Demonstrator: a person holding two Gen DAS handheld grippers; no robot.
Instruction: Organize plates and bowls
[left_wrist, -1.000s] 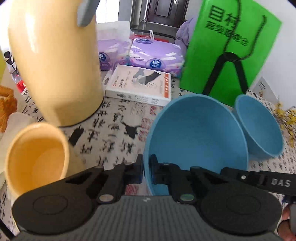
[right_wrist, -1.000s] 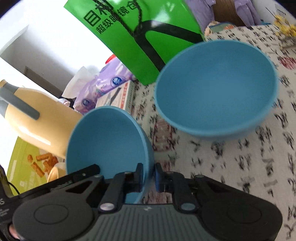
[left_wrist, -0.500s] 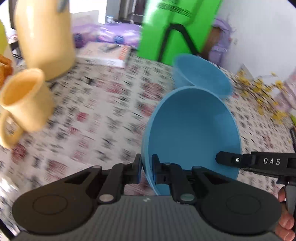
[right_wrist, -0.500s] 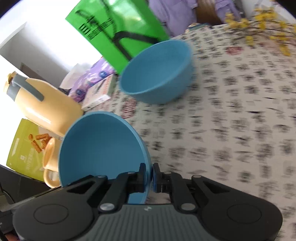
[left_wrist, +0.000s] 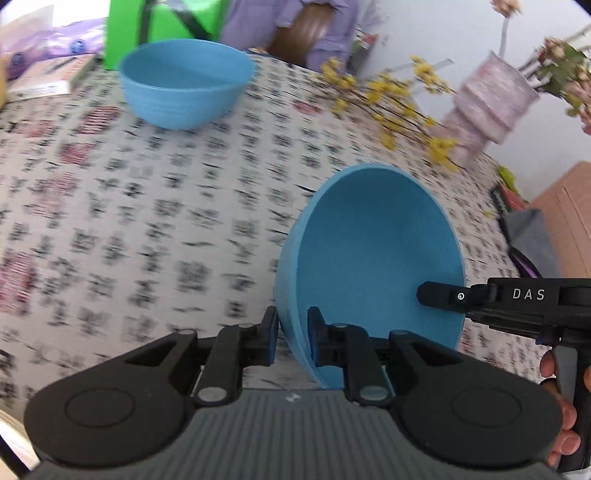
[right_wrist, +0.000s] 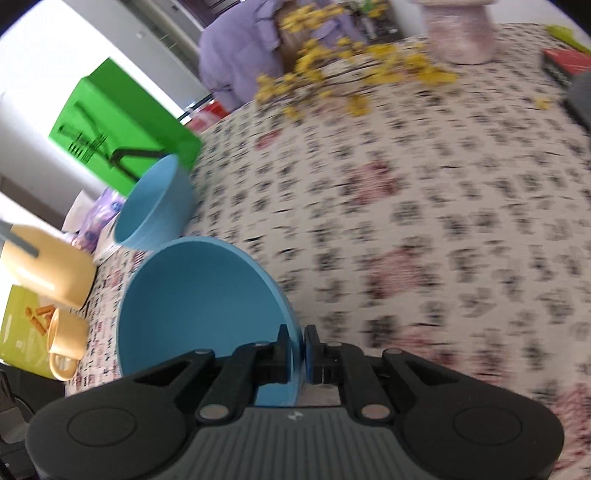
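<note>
Both hand-held grippers clamped on one blue bowl (left_wrist: 373, 258).
Left hand-held gripper (left_wrist: 291, 332) and right hand-held gripper (right_wrist: 294, 349) pinched opposite rims; second bowl (left_wrist: 184, 88) sat upper left.

The bowl (left_wrist: 373, 266) in the claws is showing plain blue inside and out. The other bowl (left_wrist: 184, 88) is looking the same blue. The left claw (left_wrist: 291, 332) and the right claw (right_wrist: 294, 354) are showing black with blue pads. The table (left_wrist: 147, 229) is wearing a white cloth with black marks and pink-red patches. The bag (right_wrist: 110, 125) is glowing bright green with black lines. The flowers (left_wrist: 399, 99) are shining yellow. The jug (right_wrist: 44, 269) and the cup (right_wrist: 68, 343) are looking pale yellow.
</note>
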